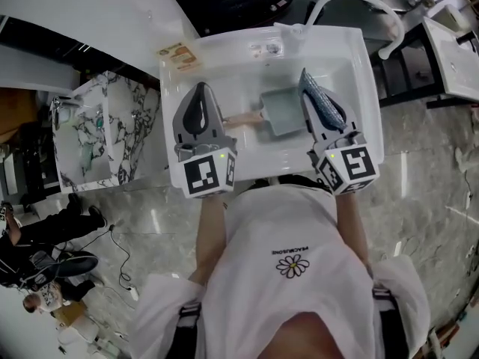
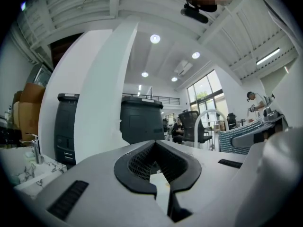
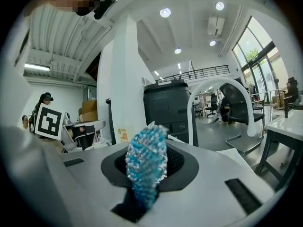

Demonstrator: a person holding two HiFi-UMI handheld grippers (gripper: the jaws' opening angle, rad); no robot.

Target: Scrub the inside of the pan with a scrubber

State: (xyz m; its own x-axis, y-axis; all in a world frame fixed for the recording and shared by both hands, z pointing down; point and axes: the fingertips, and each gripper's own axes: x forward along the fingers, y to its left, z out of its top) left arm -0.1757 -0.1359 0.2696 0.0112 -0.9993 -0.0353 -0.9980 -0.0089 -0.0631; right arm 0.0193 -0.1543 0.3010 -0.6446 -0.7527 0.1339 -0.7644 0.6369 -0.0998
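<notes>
A square grey-green pan with a wooden handle lies in the white sink. My left gripper hovers over the sink's left half, just left of the handle. Its jaws are shut with nothing between them. My right gripper hangs over the pan's right edge. It is shut on a blue knitted scrubber, which sticks up from between the jaws and shows as a blue-grey strip in the head view. Neither gripper view shows the pan.
A white curved faucet arches over the sink's far right corner. A marble-patterned basin stands left of the sink, and a white table at the far right. A yellow label sits on the sink's far left rim.
</notes>
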